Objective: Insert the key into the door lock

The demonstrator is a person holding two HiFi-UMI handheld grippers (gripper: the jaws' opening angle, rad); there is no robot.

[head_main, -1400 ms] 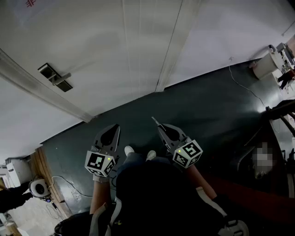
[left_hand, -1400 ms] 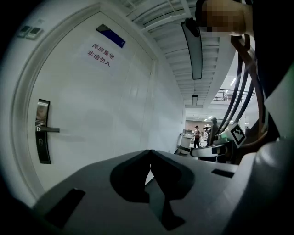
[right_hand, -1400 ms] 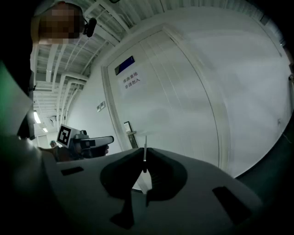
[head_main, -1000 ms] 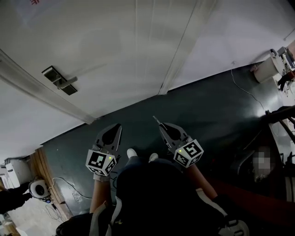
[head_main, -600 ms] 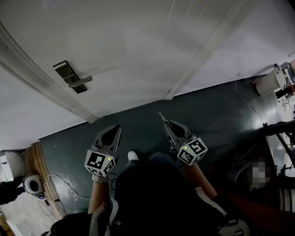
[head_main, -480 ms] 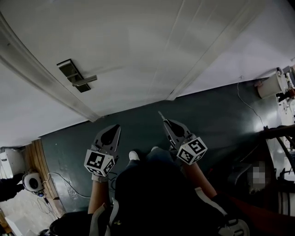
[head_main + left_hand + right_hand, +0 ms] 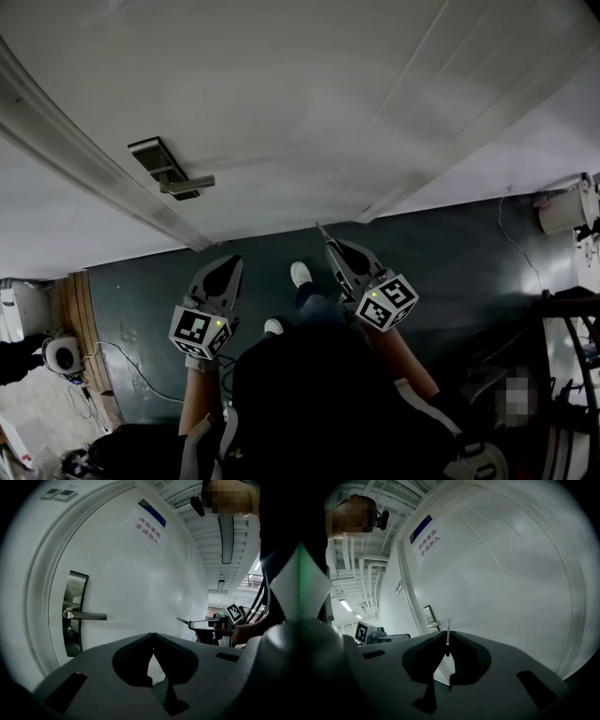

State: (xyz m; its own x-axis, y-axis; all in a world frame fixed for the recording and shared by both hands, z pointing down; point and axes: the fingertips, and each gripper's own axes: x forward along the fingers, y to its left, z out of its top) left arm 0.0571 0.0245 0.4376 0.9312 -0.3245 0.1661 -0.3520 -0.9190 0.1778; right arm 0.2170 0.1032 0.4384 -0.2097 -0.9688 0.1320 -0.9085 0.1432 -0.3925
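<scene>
The door lock [image 7: 169, 169] is a dark metal plate with a lever handle on the white door [image 7: 309, 103], up and left of both grippers. In the left gripper view, the lock [image 7: 75, 613] shows a keyhole [image 7: 70, 631] below the lever. My right gripper [image 7: 333, 246] is shut on a thin silver key [image 7: 323, 232] that points toward the door. The right gripper view shows the key [image 7: 448, 630] upright between the jaws, with the lock [image 7: 430, 616] small and far to its left. My left gripper [image 7: 232, 261] is shut with nothing in it.
A dark floor [image 7: 441, 253] runs along the door's foot. Cables [image 7: 122, 361] and a wooden piece [image 7: 75, 319] lie at the lower left, and a white box [image 7: 567, 206] sits at the right. A white shoe [image 7: 300, 274] steps forward between the grippers. The door bears a printed sign [image 7: 151, 522].
The door has come closer and the lock has slid right and lower in the head view. A foot has stepped forward. Both grippers have stayed shut, the key still in the right one.
</scene>
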